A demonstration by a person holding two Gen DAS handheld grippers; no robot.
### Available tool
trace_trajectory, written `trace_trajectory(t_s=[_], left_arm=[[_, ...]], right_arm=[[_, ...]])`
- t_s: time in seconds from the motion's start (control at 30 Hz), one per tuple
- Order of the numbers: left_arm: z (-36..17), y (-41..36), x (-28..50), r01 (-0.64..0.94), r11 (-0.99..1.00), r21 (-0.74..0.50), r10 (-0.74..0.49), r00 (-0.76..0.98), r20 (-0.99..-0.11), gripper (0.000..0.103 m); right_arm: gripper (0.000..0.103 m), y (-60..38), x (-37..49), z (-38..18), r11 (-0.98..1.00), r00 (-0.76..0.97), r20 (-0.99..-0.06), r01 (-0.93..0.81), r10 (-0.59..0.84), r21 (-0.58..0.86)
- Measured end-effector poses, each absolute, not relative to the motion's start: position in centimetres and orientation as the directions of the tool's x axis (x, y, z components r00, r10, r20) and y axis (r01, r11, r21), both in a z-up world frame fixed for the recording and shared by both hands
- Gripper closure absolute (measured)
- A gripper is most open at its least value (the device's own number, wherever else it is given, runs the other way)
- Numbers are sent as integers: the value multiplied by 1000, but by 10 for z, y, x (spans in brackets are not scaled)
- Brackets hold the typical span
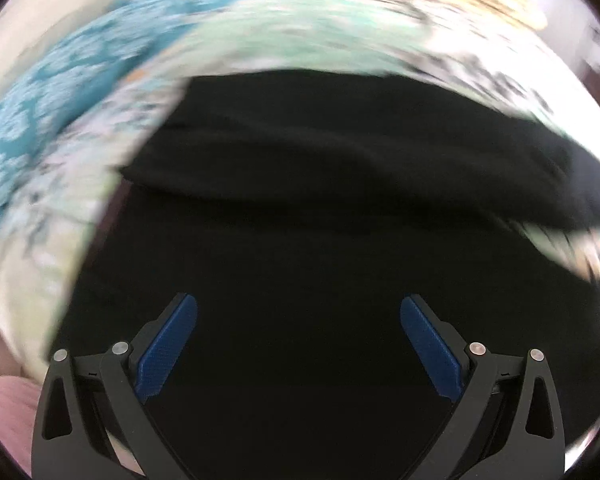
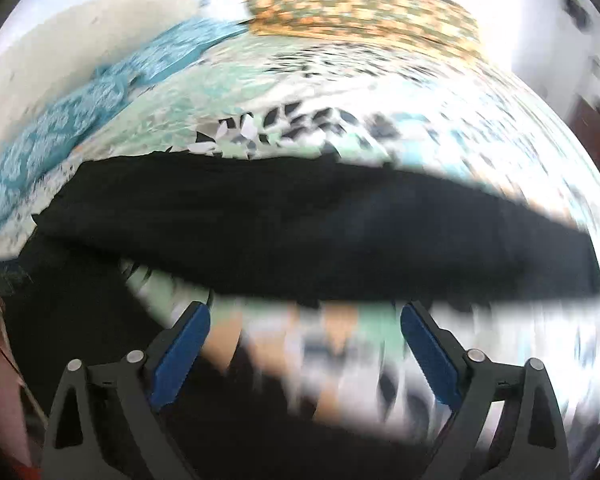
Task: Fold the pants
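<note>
My left gripper (image 1: 299,310) is spread wide with nothing between its blue pads (image 1: 168,350), hanging right over the black pants (image 1: 320,168), which fill the view beneath and ahead of it. My right gripper (image 2: 305,318) is just as wide and just as empty, but it sits over the patterned bedsheet (image 2: 340,92), with the pants (image 2: 300,232) lying ahead of its tips as a long dark band. That band runs crosswise to both pairs of fingers, left to right. So my left hand is the nearer one; I judge the right must reach forward to meet the near edge. Beyond the far edge there is open sheet, then a teal blanket (image 2: 80,120) to the left and a checked orange pillow (image 2: 360,12) well behind. Both views are blurred
</note>
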State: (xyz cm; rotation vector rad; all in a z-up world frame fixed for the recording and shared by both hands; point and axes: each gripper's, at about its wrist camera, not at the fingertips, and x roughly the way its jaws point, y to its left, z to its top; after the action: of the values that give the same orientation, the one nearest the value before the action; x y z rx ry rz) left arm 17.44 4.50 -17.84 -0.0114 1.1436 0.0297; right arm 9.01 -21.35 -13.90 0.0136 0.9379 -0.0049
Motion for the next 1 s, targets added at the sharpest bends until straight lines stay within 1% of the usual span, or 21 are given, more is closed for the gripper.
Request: trace_trajectory(t_s=[0.07,0.1,0.13,0.17,0.2,0.23,0.3,0.43,0.6,1.0], left_arm=[[-189,17,171,58,998,38,11,406,-914,1],[-193,3,169,92,992,83,35,433,-900,0],[-193,-6,165,104,987,122,59,474,-878,0],[-194,-8,164,101,986,134,66,499,-864,0],[-196,-5,165,84,991,102,47,494,-868,0],[-198,1,167,67,996,57,18,482,-876,0],[-202,14,170,51,998,-40,-59,466,-883,0],[-205,15,172,89,995,-38,-76,479,-875,0],[-208,17,168,86,996,-19,-58,485,-873,0],[-211,19,165,99,995,-20,-69,516,-854,0]], right_arm=[[1,-226,47,-153,986,580,-809,168,-98,1],[0,-240,32,-158,976,555,-822,220,-129,-4],[0,-249,28,-171,965,508,-849,263,-146,-9],[0,-259,25,-186,959,453,-880,284,-140,-6],[0,-266,21,-199,962,446,-887,272,-116,11],[0,-266,17,-196,970,504,-855,242,-124,2],[0,-261,19,-198,978,514,-845,203,-147,-47],[0,-258,23,-200,963,529,-829,267,-185,-44],[0,-251,23,-202,961,540,-818,273,-197,-51],[0,-251,34,-205,958,475,-855,273,-210,-84]])
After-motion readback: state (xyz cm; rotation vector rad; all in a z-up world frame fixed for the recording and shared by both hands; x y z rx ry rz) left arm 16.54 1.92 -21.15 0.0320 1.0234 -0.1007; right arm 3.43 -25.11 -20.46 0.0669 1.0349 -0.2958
